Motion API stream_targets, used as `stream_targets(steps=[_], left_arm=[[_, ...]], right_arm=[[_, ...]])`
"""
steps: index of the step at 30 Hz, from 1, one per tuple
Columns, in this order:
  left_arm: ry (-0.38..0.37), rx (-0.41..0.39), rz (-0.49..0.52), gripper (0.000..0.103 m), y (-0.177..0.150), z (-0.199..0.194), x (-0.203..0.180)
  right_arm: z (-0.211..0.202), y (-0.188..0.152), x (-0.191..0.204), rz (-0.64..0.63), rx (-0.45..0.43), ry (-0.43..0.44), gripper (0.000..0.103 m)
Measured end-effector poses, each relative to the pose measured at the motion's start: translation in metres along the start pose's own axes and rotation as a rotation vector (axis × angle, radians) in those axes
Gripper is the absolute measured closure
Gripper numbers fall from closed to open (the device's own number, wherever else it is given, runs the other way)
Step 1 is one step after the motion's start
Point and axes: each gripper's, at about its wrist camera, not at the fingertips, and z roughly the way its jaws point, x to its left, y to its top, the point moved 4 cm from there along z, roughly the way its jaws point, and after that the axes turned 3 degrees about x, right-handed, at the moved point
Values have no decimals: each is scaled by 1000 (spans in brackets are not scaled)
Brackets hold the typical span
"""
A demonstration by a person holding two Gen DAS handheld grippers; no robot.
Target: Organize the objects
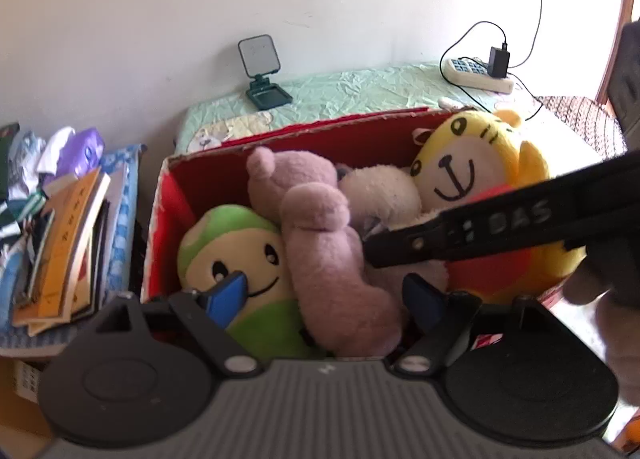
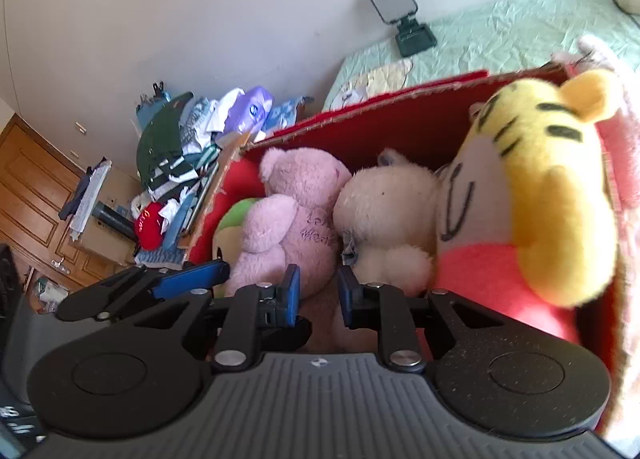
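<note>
Left tongs [image 1: 326, 297] gape wide, empty, straddling the pink bear [image 1: 320, 243] packed in the red box [image 1: 192, 175]; its long axis runs straight ahead. Right tongs [image 2: 318, 295] hang narrower, holding nothing, bear dead ahead, so right's nearer, I reckon.

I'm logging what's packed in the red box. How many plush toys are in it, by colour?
Pink bear: 1
Cream bear: 1
Green-capped doll: 1
Yellow tiger: 1
Total: 4 in the box
</note>
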Motion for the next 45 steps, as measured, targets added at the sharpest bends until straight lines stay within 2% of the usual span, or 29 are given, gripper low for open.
stream_targets(steps=[4,8,11,16,19,26,33,40,45], left_arm=[[-7,-11,-10,14,1,4,0],[4,-7,-9,11,5,9,-4],[-10,-3,-11,12,5,6,-9],[-19,22,-28,22,8,3,-10],[-8,32,-46,24,10,0,-11],[51,34,-57,20,17,-10,-17],[101,45,-75,19,24,-13,-29],[158,45,-120,18,26,-19,-47],[193,43,-156,16,29,-27,-66]], right_arm=[[-13,-1,-4,32,-44,-1,82],[-16,-4,-5,25,-52,-64,82],[-19,-5,-4,18,-69,-72,82],[-29,-6,-11,50,-90,-65,82],[-36,-7,-11,40,-103,-83,77],[-50,-8,-17,31,-111,-84,76],[-61,-10,-26,15,-96,-45,77],[-77,-11,-35,-3,-78,59,76],[-98,-13,-41,-48,-74,100,75]])
